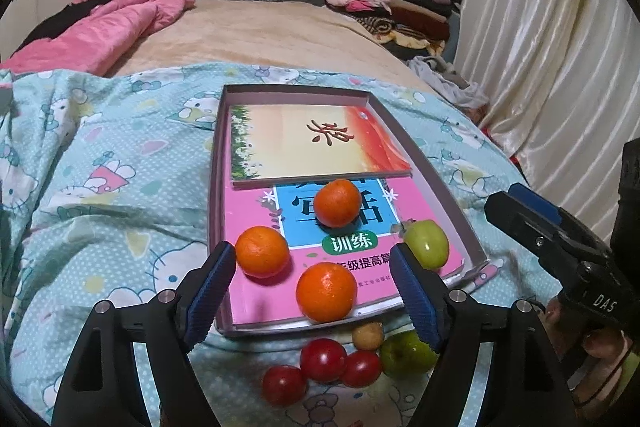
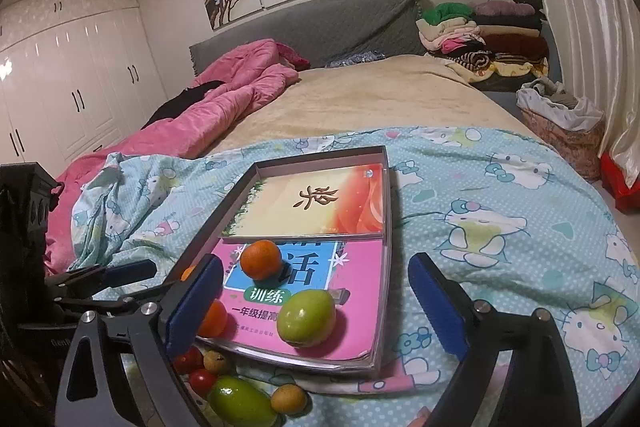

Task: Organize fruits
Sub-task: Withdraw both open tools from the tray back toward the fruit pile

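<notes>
Legibly, "训练" on pink book point(image 1: 344, 267); "DAS" on right gripper point(image 2: 316, 303); both fingers released, empty

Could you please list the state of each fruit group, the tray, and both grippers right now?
left gripper: open, empty
right gripper: open, empty
oranges: three, in tray
green fruit: in tray
tomatoes: on bedsheet, outside tray
tray: holds two books

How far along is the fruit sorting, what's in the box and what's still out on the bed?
Done: three oranges and one green fruit sit on the books in the box. In hand: nothing; the left gripper and right gripper are both open and empty. Left: three red tomatoes, another green fruit and two small brown fruits on the blanket.
</notes>
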Motion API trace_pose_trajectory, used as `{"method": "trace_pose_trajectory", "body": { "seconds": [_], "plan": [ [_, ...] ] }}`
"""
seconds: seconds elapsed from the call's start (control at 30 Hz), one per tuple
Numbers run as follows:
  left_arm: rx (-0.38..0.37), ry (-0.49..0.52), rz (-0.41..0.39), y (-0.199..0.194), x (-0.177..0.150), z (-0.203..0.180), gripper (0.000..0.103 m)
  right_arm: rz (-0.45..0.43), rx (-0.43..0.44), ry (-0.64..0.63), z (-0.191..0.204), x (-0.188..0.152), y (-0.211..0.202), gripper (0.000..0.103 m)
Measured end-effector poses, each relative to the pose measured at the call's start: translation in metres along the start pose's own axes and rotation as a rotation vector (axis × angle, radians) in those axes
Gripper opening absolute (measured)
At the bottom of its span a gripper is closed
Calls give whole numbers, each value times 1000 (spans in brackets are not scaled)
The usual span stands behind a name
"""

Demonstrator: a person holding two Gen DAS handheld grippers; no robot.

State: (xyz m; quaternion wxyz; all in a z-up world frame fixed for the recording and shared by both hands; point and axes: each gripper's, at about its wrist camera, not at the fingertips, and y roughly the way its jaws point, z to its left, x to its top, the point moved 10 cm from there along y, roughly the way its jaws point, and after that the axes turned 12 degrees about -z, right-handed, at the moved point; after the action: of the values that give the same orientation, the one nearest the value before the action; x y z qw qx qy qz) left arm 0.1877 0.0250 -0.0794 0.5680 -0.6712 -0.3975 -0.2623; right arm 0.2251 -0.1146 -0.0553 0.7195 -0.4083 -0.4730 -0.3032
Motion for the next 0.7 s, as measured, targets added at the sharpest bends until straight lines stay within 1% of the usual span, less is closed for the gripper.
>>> {"method": "trace_pose_trajectory", "body": {
  "seconds": [0.23, 0.37, 0.53, 0.7],
  "plan": [
    [1, -31, 6, -7, -3, 6, 80, 13, 2, -1, 2, -3, -4, 94],
    [-21, -47, 3, -11, -4, 4, 80, 15, 7, 14, 3, -4, -6, 96],
    [-19, -31, -6, -16, -4, 1, 80, 9, 18, 11, 7, -4, -10, 97],
    [-24, -35, -8, -21, -4, 2, 80, 3, 34, 8, 14, -2, -14, 100]
  ]
}}
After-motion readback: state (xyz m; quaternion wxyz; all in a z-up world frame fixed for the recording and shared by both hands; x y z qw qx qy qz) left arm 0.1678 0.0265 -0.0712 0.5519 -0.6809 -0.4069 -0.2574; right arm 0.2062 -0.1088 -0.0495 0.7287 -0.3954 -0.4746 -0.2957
